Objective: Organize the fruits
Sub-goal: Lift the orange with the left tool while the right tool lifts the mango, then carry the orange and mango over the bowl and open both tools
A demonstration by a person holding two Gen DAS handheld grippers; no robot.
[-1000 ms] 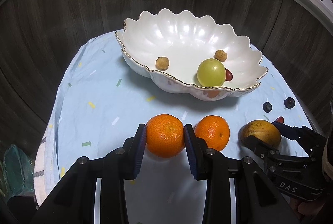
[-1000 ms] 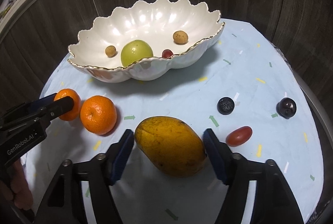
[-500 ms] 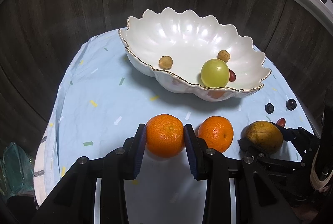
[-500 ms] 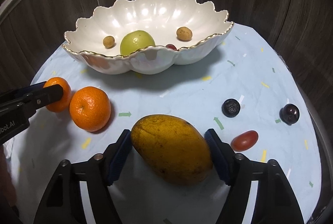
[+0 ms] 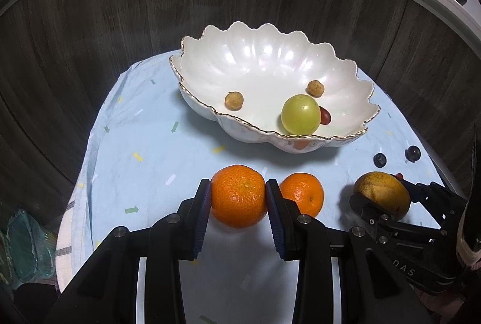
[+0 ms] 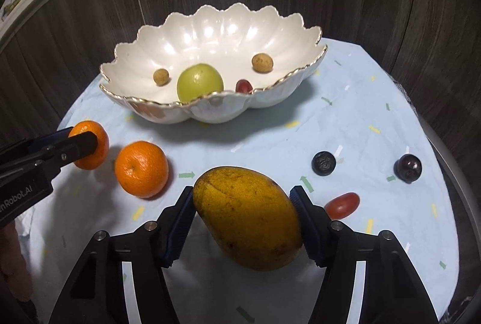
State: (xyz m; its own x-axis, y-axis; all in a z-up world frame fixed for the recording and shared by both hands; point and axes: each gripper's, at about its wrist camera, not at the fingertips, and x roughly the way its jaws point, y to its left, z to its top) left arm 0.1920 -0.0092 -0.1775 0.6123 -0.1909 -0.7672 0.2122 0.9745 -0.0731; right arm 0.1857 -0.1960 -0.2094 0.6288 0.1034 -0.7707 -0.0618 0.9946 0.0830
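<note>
My left gripper (image 5: 237,203) is shut on an orange (image 5: 238,195), lifted a little above the blue cloth. A second orange (image 5: 303,193) lies just to its right on the cloth. My right gripper (image 6: 242,211) is shut on a yellow mango (image 6: 248,215), also raised. The white scalloped bowl (image 5: 264,65) stands behind; it holds a green apple (image 5: 300,114), two small brown longans (image 5: 234,100) and a red grape tomato (image 5: 325,120). In the right wrist view the bowl (image 6: 210,32) is straight ahead and the left gripper holds its orange (image 6: 90,143) at far left.
A red grape tomato (image 6: 342,205), a blueberry (image 6: 323,163) and a dark grape (image 6: 408,164) lie on the cloth (image 6: 345,119) to the right. Dark wood panelling rises behind the round table. A green bag (image 5: 24,248) sits low at left.
Both grippers have risen with their fruit and moved toward the bowl. The right gripper's jaws have closed tighter on the mango.
</note>
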